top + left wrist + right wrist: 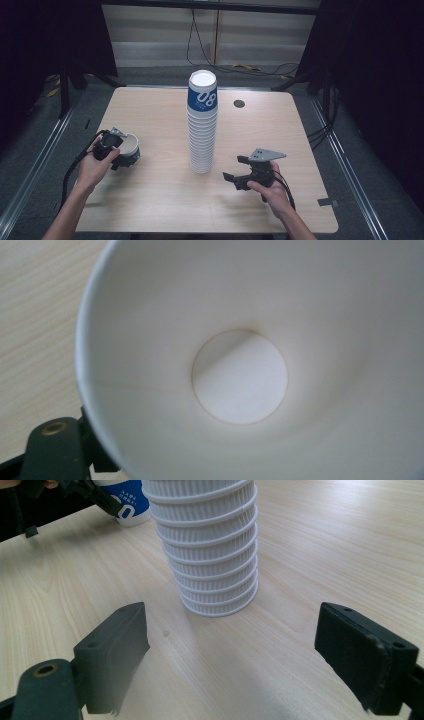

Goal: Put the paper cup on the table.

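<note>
One cup (129,148) was gripped by the left gripper (114,150) apart from the stack (202,125), seemingly separated off, while the right gripper (239,172) was held spread wide toward it.

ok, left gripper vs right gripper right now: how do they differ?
The left gripper is clamped on the rim of a single paper cup standing on the table; the right gripper holds nothing. Left's jaws are closed on the cup wall; right's are spread wide. Left sits away from the cup stack; right points at its base. Both are hand-held low over the table.
</note>
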The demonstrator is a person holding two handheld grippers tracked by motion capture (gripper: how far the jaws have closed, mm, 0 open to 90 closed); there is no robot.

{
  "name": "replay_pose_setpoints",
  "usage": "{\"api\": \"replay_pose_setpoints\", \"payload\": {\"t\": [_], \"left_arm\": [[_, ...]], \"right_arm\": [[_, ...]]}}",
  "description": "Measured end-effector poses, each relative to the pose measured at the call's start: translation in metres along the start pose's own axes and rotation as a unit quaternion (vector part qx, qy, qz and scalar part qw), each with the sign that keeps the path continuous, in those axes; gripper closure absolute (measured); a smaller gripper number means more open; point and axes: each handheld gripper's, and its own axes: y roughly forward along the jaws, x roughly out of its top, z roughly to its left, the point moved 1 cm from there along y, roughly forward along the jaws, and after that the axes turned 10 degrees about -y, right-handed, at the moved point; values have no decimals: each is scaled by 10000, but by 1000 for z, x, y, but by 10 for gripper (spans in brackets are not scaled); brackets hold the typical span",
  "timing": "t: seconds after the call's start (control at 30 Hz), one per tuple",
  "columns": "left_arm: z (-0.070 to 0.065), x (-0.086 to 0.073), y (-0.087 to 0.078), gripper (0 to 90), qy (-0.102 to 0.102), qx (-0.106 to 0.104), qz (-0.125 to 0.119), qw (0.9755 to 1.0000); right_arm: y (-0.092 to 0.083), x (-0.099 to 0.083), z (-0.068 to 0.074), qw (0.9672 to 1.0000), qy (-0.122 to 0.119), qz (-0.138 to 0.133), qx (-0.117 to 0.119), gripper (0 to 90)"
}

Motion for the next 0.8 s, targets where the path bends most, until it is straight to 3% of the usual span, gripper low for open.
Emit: {"api": "replay_pose_setpoints", "payload": {"t": [0.23, 0.3, 0.33, 0.37, 0.4, 0.5, 0.6, 0.7, 0.8], "left_arm": [[-2, -13, -8, 162, -68, -75, -275, 9996], [-4, -18, -8, 164, -75, 60, -442, 9990], [-6, -20, -8, 163, 46, 178, -495, 9986], [-7, -22, -10, 163, 94, 212, -425, 9988], [-7, -25, -11, 163, 41, 224, -460, 9987], [-7, -32, -17, 164, -372, 50, -569, 9977], [-9, -40, -22, 160, -423, 73, -673, 9968], [-10, -48, -29, 158, -580, 86, -965, 9936], [-16, -54, -34, 159, -626, -50, -980, 9932]], "right_arm": [[0, 0, 0, 10000, 13, -5, -1, 138], [-1, 0, 0, 10000, 3, -15, -18, 138], [-1, 0, 0, 10000, 12, -22, -21, 138], [-2, 0, 0, 10000, 26, -36, -31, 138], [-2, 0, -1, 10000, 19, -43, -38, 138], [-4, 1, -1, 10000, 22, -51, -80, 138], [-5, 1, -1, 9999, 33, -63, -91, 138], [-5, 1, -1, 9999, 40, -62, -85, 138], [-4, 1, 0, 10000, 31, -38, -61, 138]]}}
